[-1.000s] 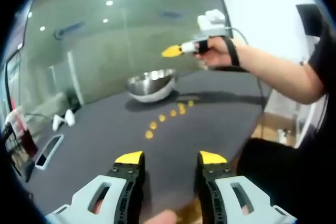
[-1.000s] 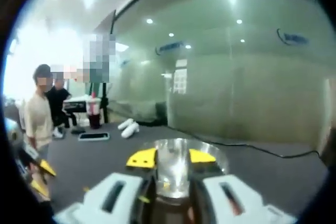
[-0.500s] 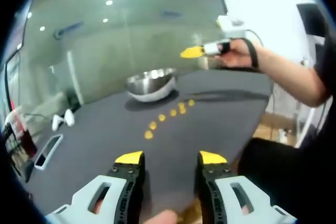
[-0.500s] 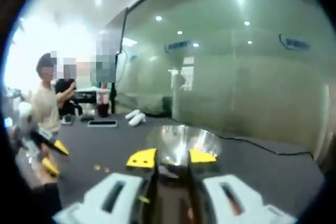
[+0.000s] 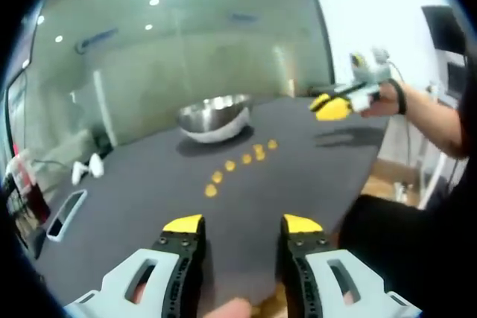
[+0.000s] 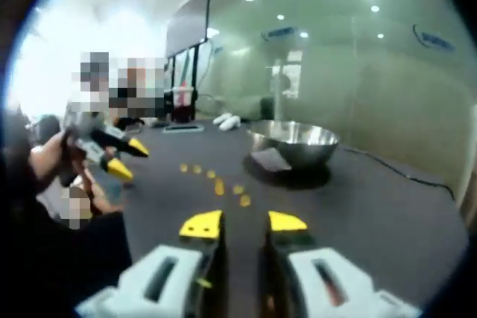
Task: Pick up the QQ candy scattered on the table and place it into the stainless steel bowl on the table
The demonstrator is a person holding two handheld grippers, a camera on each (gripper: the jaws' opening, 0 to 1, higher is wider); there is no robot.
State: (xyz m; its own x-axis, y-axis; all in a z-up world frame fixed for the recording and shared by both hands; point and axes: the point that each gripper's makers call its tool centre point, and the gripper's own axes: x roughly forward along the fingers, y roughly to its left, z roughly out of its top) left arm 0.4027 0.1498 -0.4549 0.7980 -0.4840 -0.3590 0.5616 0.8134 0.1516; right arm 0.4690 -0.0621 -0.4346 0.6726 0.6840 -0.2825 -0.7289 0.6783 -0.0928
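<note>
bowl, candies beside, on table

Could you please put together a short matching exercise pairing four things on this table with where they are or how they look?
Things:
1. bowl
2. candies
3. phone
4. left gripper

Descriptions:
A. yellow-tipped jaws apart, nothing between them
B. shiny steel, standing just beyond the line of sweets
C. small yellow pieces in a line on the dark table
D. flat, lying near the table's far left edge in the left gripper view

Pairs: 1-B, 2-C, 3-D, 4-A
</note>
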